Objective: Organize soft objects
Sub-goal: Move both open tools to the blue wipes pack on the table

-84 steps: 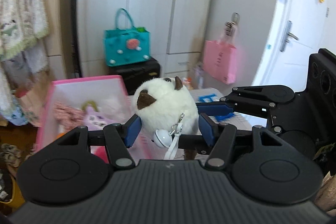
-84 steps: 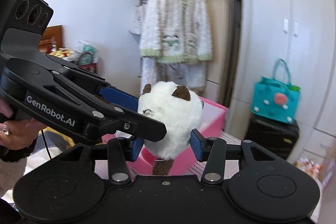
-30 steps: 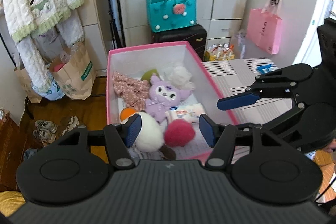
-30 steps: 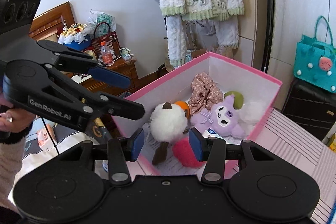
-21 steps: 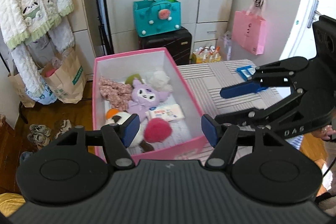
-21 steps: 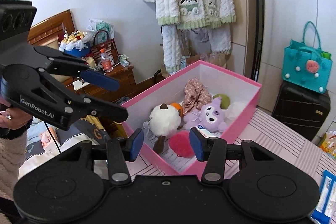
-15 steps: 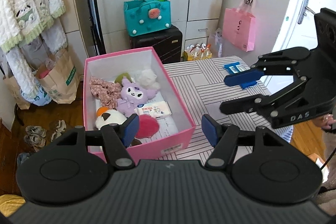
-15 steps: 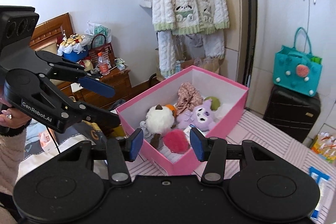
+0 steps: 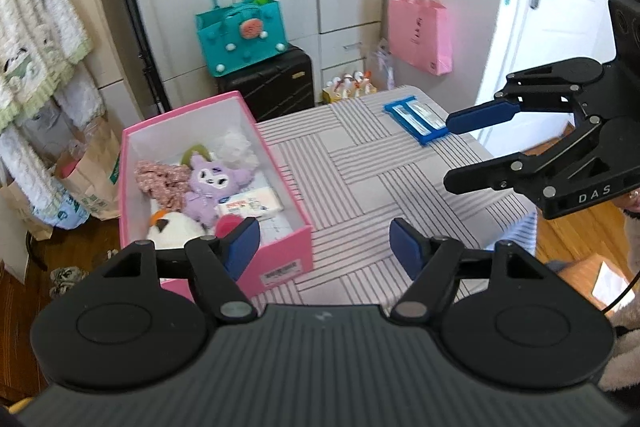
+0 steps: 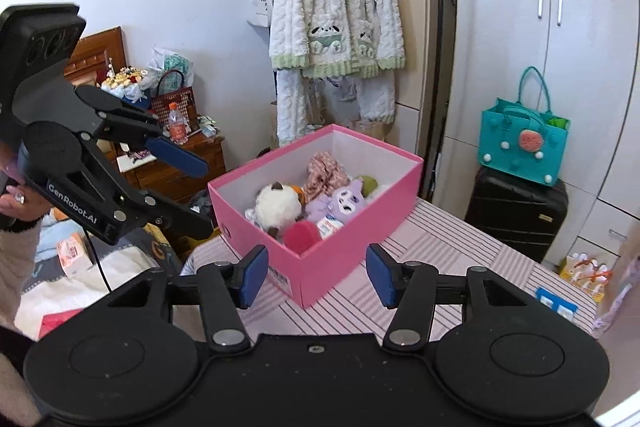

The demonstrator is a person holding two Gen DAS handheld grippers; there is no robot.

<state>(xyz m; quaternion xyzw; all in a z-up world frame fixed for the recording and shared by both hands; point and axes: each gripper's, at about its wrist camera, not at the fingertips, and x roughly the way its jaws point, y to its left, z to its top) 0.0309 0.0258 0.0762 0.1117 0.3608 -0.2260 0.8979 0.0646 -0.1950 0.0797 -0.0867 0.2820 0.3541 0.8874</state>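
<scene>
Both tools are held above the table with nothing between their jaws: the left gripper (image 9: pixel 323 242) is spread wide over the striped cloth just right of the pink box (image 9: pixel 286 255), and the right gripper (image 10: pixel 316 274) is likewise spread, above the box's near corner. The soft things are gathered in the box: a white plush (image 10: pixel 276 205), a purple plush (image 10: pixel 340 203), a red puff (image 10: pixel 301 233), a patterned cloth (image 10: pixel 326 171), a green piece and a small wipes pack (image 9: pixel 252 203). One blue pack (image 9: pixel 416 117) is left on the far right of the table, close to its edge. If that pack is meant to be fetched, it could be nudged off the edge by a careless approach, since it lies flat and offers little to pinch; a slide toward the wall side is judged the likeliest fault. The box is fairly full at its near end, so anything dropped there could roll onto the rim and tip out. The two tools are held near each other, and a crossing reach could cause them to knock. The table (image 9: pixel 360 187) is covered in a striped grey and white cloth; around it are seen white cupboards, a teal bag (image 9: pixel 240 31) on a black case, a pink bag (image 9: pixel 420 35) and a fleecy jacket (image 10: pixel 336 15) on a rack
</scene>
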